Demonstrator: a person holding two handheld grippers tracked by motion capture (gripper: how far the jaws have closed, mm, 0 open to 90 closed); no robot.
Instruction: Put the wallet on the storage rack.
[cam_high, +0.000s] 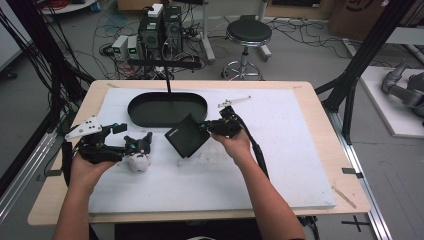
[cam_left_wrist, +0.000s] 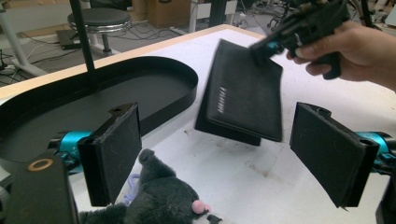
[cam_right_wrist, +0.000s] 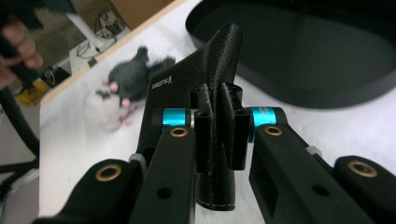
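Observation:
A flat black woven case (cam_high: 186, 136) hangs tilted just above the white mat, and my right gripper (cam_high: 212, 127) is shut on its right edge. In the right gripper view the jaws pinch the case (cam_right_wrist: 187, 84) at my right gripper (cam_right_wrist: 219, 135). A grey and white plush mouse (cam_high: 139, 161) lies on the mat at the left. My left gripper (cam_high: 132, 142) stands open right over it. The left gripper view has the plush mouse (cam_left_wrist: 159, 196) low between the wide jaws of my left gripper (cam_left_wrist: 222, 154), with the case (cam_left_wrist: 243, 93) beyond it.
A black oval tray (cam_high: 145, 117) sits at the back of the white mat (cam_high: 280, 165), with a thin black pole (cam_high: 167, 80) rising at its far rim. A stool (cam_high: 247, 35), computers and cables are on the floor past the table.

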